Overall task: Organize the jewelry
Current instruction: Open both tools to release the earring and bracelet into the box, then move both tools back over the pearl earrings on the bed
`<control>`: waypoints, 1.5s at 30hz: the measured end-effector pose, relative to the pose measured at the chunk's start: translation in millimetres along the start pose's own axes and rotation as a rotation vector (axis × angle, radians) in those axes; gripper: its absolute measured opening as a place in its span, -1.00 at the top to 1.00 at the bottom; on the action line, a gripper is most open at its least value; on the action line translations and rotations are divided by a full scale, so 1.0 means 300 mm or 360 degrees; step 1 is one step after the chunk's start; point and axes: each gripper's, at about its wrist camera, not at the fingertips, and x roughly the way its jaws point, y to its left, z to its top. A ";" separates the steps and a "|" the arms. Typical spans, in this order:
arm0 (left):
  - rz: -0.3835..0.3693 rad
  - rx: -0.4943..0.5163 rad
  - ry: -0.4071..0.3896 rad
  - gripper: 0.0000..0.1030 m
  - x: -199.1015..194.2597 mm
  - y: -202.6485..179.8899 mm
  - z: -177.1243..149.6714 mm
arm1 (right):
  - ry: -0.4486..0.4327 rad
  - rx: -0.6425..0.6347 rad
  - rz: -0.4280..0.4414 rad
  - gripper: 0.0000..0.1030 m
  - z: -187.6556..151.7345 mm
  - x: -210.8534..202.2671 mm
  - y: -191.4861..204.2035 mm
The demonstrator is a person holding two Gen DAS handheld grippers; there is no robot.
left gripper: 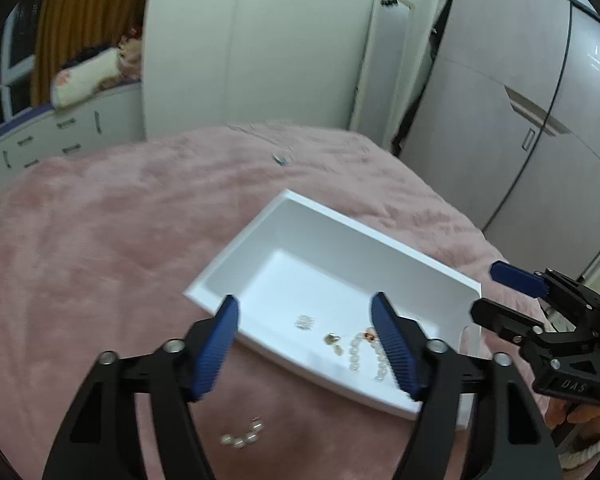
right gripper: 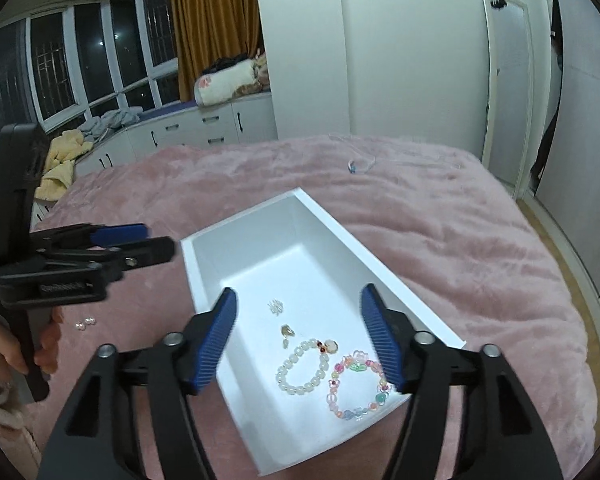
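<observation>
left gripper [left gripper: 304,344]: jaws spread wide, nothing between the blue pads, nothing held. Hangs above the near end of the tray, pointing down at it.
right gripper [right gripper: 298,340]: jaws also wide apart, empty. Hangs over the near half of the tray.
cross views: right gripper visible at the right edge of the left wrist view, a hand [left gripper: 580,412] on its handle. Left gripper visible at the left edge of the right wrist view, hand [right gripper: 4,348] on its grip.
tray [right gripper: 204,276]: white, rectangular, one open compartment, sits on the pink blanket [right gripper: 480,264], turned at an angle to both cameras.
pearl bracelet [right gripper: 304,368]: lies flat on the tray floor, near end, closed loop with a reddish charm at the top.
coloured bead bracelet [right gripper: 358,384]: flat in the tray, just right of the pearl one, near the front wall; whether the two touch, can't tell.
small gold piece [right gripper: 287,331]: on the tray floor, just beyond the pearl bracelet.
clear sparkly piece [right gripper: 276,306]: on the tray floor, further in, apart from the gold one.
loose pearl string [left gripper: 242,436]: outside the tray, on the blanket, below the left gripper's left finger; blurred, type unclear.
blanket far side: small blue item [right gripper: 352,167] with a thin clear cord, well apart from the tray.
background: white drawers [right gripper: 220,124], orange curtain [right gripper: 212,16], dark windows [right gripper: 60,68], leaning mirror [right gripper: 508,84].
</observation>
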 end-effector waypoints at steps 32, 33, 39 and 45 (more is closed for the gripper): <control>0.0358 -0.0251 -0.0158 -0.80 -0.573 0.518 -0.414 | -0.0004 -0.0262 0.0287 -0.72 -0.098 0.041 0.537; 0.0363 -0.0255 -0.0145 -0.80 -0.561 0.531 -0.427 | 0.0016 -0.0262 0.0286 -0.72 -0.107 0.059 0.543; 0.0363 -0.0262 -0.0054 -0.80 -0.454 0.577 -0.493 | 0.0072 -0.0275 0.0262 -0.72 -0.137 0.126 0.551; 0.0337 -0.0281 0.0008 -0.80 -0.364 0.603 -0.540 | 0.0125 -0.0284 0.0241 -0.71 -0.169 0.182 0.552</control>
